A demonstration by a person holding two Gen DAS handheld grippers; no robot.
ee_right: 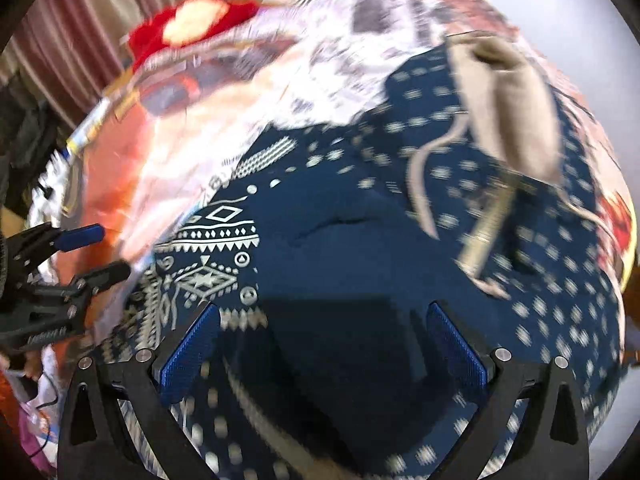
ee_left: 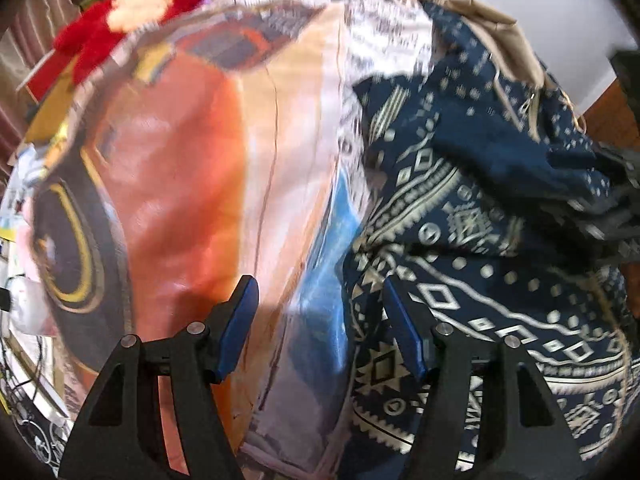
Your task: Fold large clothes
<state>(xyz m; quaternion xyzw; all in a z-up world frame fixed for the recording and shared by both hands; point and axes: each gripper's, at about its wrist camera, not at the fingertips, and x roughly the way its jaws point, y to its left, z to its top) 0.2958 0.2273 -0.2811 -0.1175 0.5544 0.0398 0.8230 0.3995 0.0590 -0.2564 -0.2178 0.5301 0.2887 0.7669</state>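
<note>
A navy garment with a cream geometric pattern (ee_left: 480, 248) (ee_right: 340, 220) lies crumpled on a printed orange and blue sheet (ee_left: 180, 184) (ee_right: 132, 184). Its beige lining with drawstrings (ee_right: 508, 108) (ee_left: 500, 40) shows at the far end. My left gripper (ee_left: 320, 320) points down over the garment's left edge, where it meets the sheet. It is open and its blue pads (ee_left: 240, 328) hold nothing. In the right wrist view it (ee_right: 108, 252) appears at the left. My right gripper (ee_right: 324, 344) stands open above the plain navy middle, with no cloth pinched between its fingers.
A red plush item with a pale centre (ee_left: 120, 20) (ee_right: 192, 20) lies at the sheet's far left. A striped curtain (ee_right: 80, 40) hangs behind it. Cables and papers (ee_left: 24, 380) clutter the left side. A pale wall (ee_right: 580, 20) is at the right.
</note>
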